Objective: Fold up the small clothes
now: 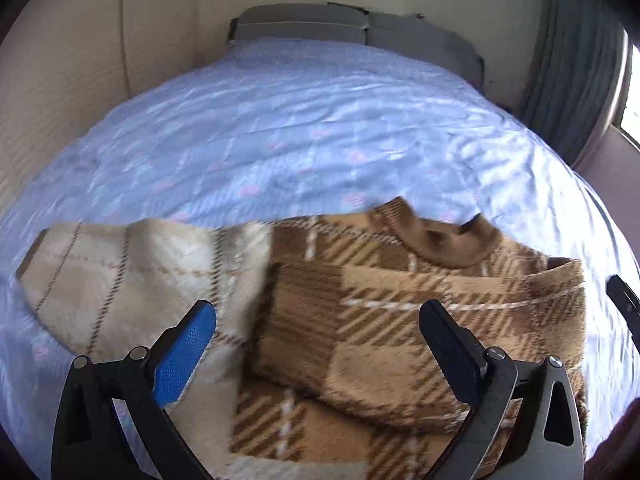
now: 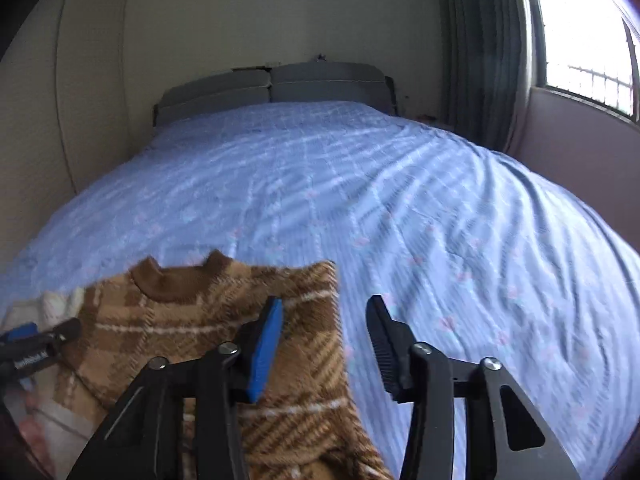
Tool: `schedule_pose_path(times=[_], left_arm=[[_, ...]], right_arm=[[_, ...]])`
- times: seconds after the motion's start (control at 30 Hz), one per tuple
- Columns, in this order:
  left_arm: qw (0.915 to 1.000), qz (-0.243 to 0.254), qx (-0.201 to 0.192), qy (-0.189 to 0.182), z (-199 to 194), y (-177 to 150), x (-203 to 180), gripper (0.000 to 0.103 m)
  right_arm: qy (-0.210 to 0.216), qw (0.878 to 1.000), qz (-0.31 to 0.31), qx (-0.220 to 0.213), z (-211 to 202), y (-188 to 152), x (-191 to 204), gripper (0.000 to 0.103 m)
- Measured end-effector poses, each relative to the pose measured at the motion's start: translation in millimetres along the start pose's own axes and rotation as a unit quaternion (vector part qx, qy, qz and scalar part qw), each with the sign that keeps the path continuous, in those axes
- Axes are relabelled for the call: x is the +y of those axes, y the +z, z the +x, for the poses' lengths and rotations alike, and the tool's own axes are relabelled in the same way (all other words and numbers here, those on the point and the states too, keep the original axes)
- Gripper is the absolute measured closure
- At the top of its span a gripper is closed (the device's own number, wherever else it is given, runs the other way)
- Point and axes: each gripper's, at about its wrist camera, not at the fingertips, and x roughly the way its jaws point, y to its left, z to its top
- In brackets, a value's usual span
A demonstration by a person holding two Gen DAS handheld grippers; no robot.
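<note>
A small brown plaid sweater (image 1: 400, 312) with a plain brown collar lies on the blue bedspread (image 1: 280, 140). Its left side is turned over and shows the pale cream inside (image 1: 132, 272). My left gripper (image 1: 316, 316) is open and empty just above the sweater's middle. In the right wrist view the sweater (image 2: 188, 320) lies at the lower left. My right gripper (image 2: 326, 316) is open and empty over the sweater's right edge. The left gripper's tip (image 2: 40, 340) shows at the far left.
The bedspread (image 2: 400, 200) covers a wide bed with a grey headboard (image 2: 272, 88) at the far end. A wall panel stands on the left. A curtain (image 2: 480, 48) and a bright window (image 2: 580, 28) are on the right.
</note>
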Motion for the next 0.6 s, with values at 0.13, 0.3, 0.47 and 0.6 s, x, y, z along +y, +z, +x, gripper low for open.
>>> schedule_pose_path(times=[0.13, 0.3, 0.47, 0.6], left_arm=[[0.9995, 0.025, 0.018, 0.001, 17.7, -0.5, -16.3, 0.0], [0.9979, 0.022, 0.061, -0.004, 41.0, -15.1, -14.7, 0.0], [0.9978, 0.027, 0.061, -0.002, 45.8, -22.1, -12.2, 0.0], [0.9974, 0.037, 0.061, 0.006, 45.9, -25.1, -13.6, 0.0]], right_arm=[[0.008, 1.0, -0.024, 0.019, 18.7, 2.4, 8.4, 0.061], [0.034, 0.997, 0.019, 0.06, 49.6, -10.0, -6.8, 0.061], [0.049, 0.995, 0.021, 0.09, 66.9, -21.6, -12.6, 0.06], [0.032, 0.993, -0.005, 0.113, 83.2, -29.2, -5.6, 0.06]])
